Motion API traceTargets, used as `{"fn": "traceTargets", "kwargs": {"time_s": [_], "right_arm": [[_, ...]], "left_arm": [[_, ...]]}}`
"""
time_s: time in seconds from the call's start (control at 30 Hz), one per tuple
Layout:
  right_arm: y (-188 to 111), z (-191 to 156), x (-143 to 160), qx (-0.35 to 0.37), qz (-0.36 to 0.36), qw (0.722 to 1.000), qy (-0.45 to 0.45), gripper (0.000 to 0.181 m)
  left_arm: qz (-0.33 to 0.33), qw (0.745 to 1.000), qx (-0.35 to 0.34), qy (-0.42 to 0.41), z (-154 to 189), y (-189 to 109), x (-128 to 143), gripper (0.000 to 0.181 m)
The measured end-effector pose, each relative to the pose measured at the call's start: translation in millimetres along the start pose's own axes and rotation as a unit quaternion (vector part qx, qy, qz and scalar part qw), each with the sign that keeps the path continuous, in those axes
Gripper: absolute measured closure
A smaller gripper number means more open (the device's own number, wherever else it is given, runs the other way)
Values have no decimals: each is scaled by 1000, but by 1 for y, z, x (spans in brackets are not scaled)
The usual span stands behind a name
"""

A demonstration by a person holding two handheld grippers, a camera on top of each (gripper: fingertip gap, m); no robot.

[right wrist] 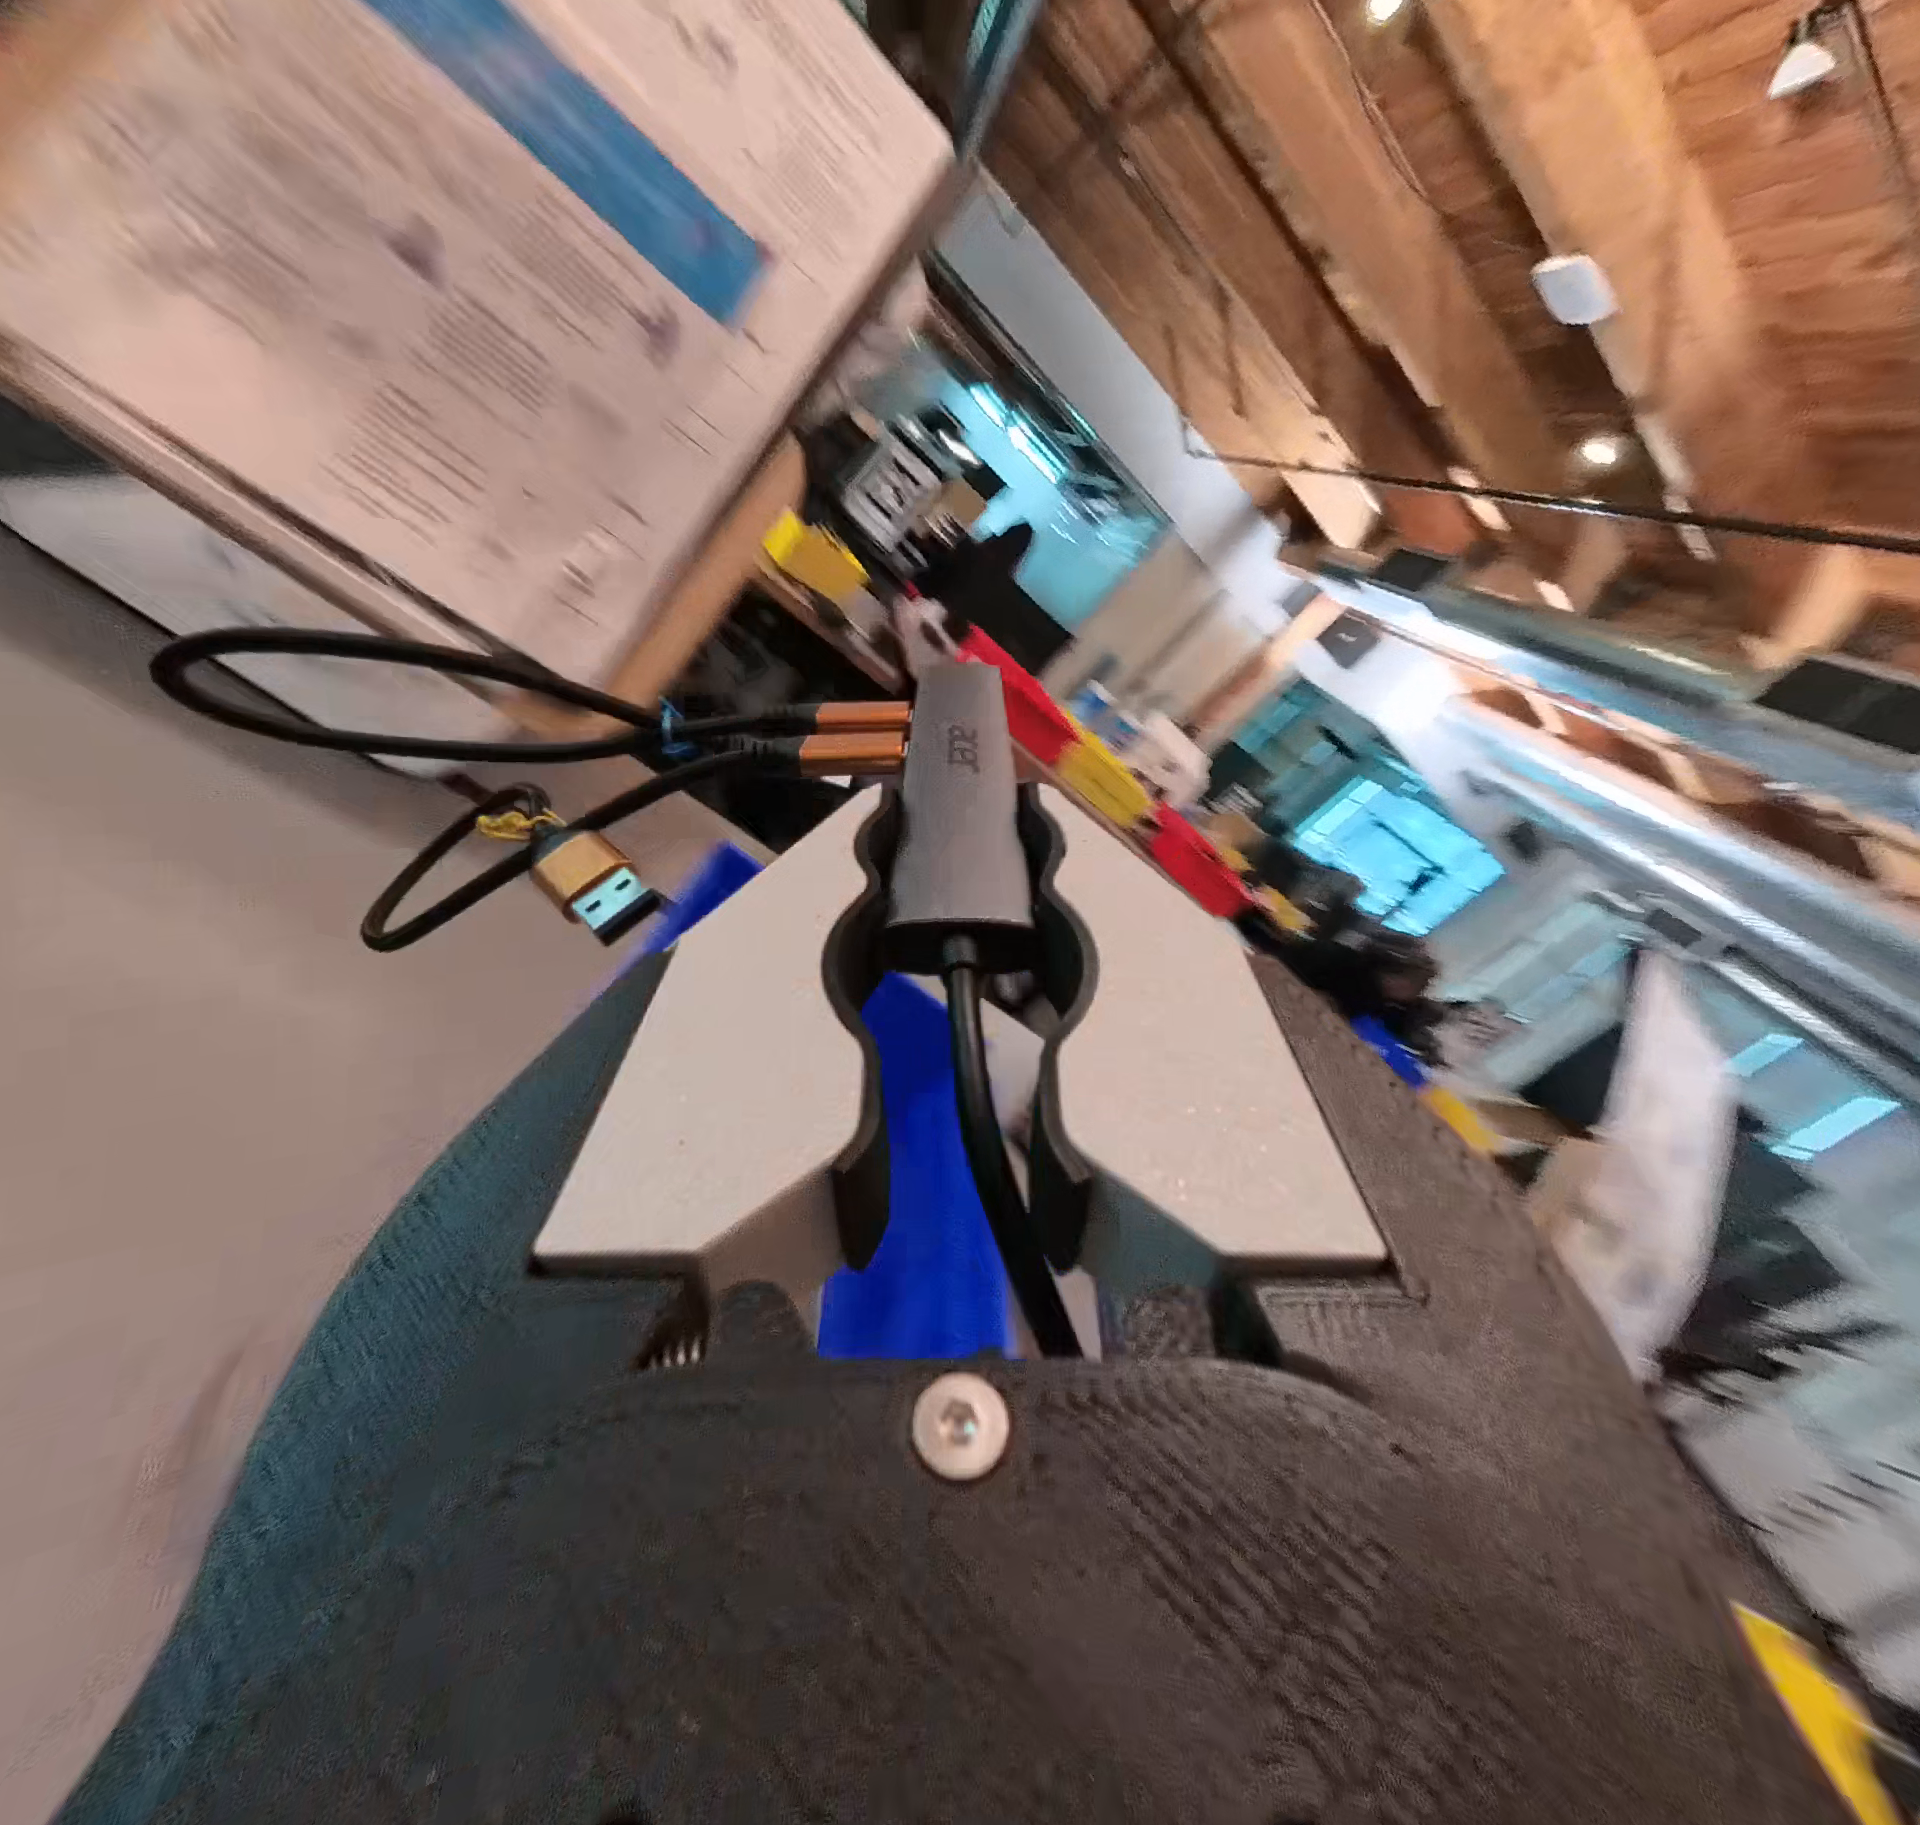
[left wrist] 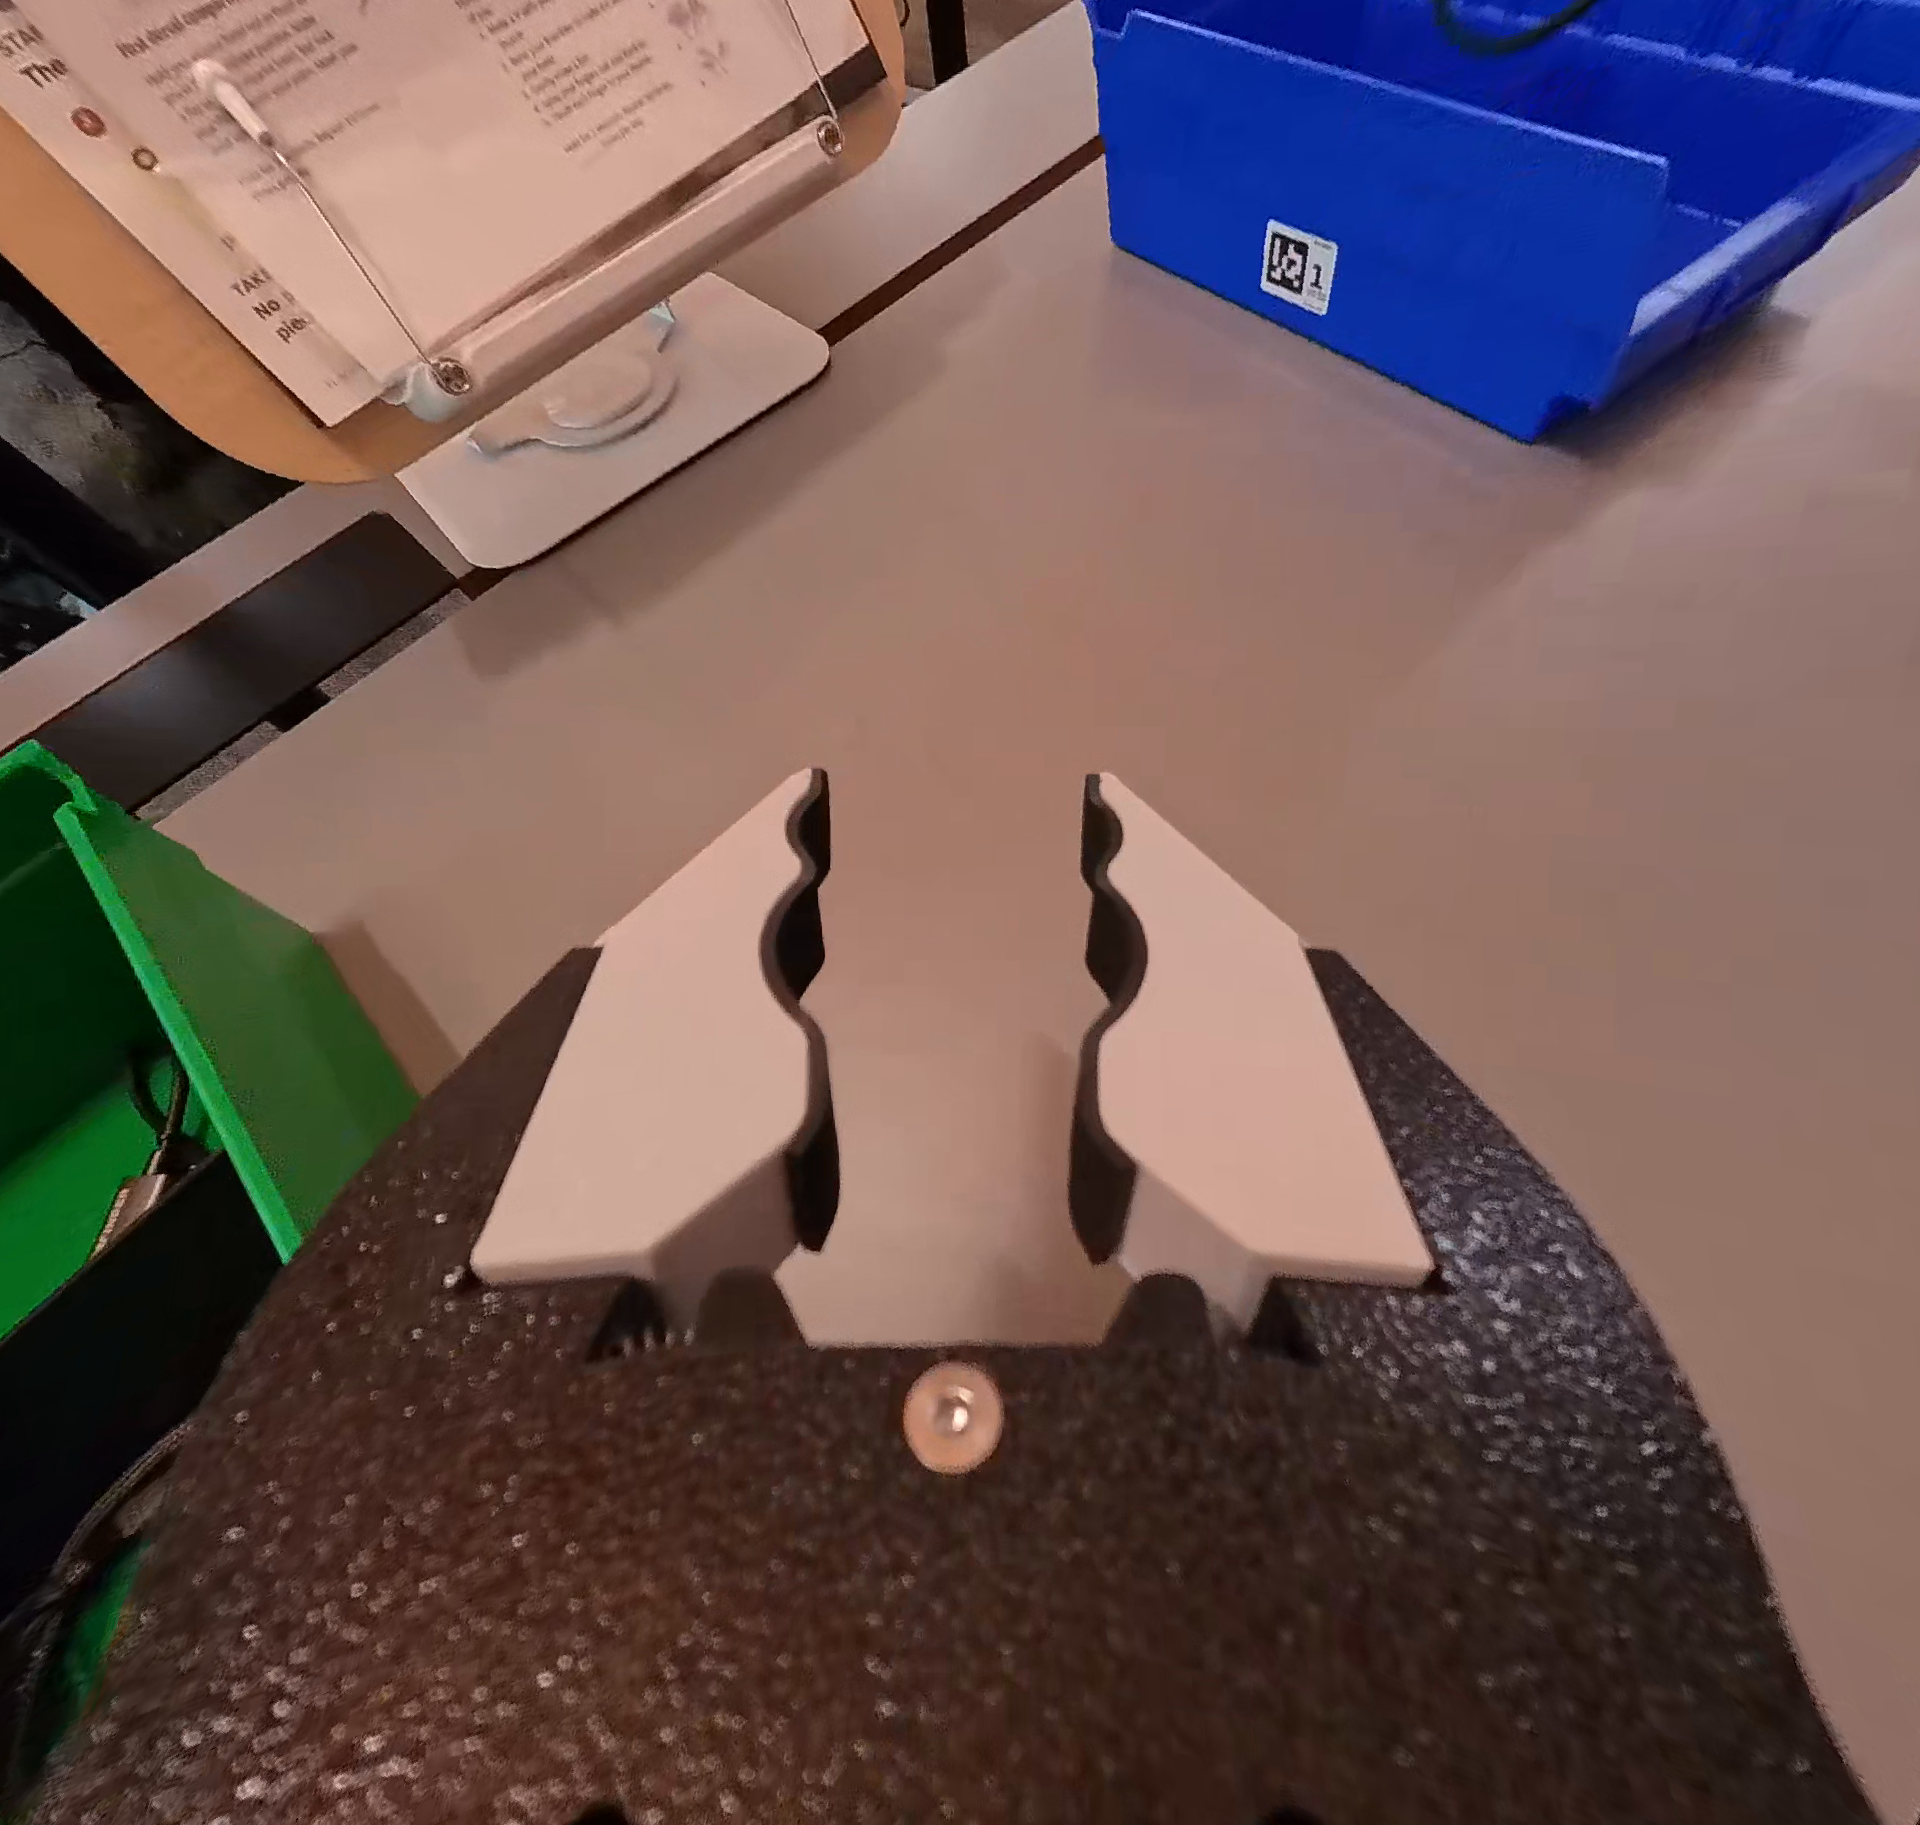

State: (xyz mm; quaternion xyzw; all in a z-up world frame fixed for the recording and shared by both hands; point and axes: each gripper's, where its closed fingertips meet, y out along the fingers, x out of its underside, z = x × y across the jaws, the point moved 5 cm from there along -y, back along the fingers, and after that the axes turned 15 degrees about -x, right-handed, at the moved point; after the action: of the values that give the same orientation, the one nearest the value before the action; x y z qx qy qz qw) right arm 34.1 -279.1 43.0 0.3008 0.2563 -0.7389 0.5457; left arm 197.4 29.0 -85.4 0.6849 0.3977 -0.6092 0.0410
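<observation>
Left gripper empty, right gripper clamping USB hub

Left gripper (left wrist: 956, 1027) is hanging over the bare grey table (left wrist: 1143, 580), fingers spread apart, nothing between them. A green bin (left wrist: 135, 996) is sitting at its left, a white document stand (left wrist: 436, 165) with printed sheets ahead-left, a blue bin (left wrist: 1455, 217) ahead-right, all well apart from the fingers. Right gripper (right wrist: 956, 892) is squeezing a dark grey USB hub (right wrist: 951, 809), tilted, lifted off the table. Two copper-coloured plugs (right wrist: 857, 731) are sitting in the hub's left side; a gold USB plug (right wrist: 592, 882) is dangling loose on its black cable (right wrist: 343, 726)

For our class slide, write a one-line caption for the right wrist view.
Right gripper shut on a grey USB hub, two copper-ended cables plugged in its side.
</observation>
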Motion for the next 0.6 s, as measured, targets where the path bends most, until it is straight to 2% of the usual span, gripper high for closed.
{"fn": "traceTargets", "kwargs": {"time_s": [0.1,0.2,0.3,0.43,0.6], "right_arm": [[8,36,26,37,-102,991,-72,159],[22,52,53,50,-200,968,-143,160],[48,41,80,2,-242,955,-170,160],[90,13,100,-67,-253,948,-182,160],[137,-6,125,-125,-313,914,-227,159]], "left_arm": [[-3,1000,2,0,-1,2,2,135],[-5,1000,6,-3,-1,3,3,135],[-9,1000,10,2,0,4,5,135],[-17,1000,12,5,2,7,8,135],[-25,1000,14,7,3,11,11,135]]}}
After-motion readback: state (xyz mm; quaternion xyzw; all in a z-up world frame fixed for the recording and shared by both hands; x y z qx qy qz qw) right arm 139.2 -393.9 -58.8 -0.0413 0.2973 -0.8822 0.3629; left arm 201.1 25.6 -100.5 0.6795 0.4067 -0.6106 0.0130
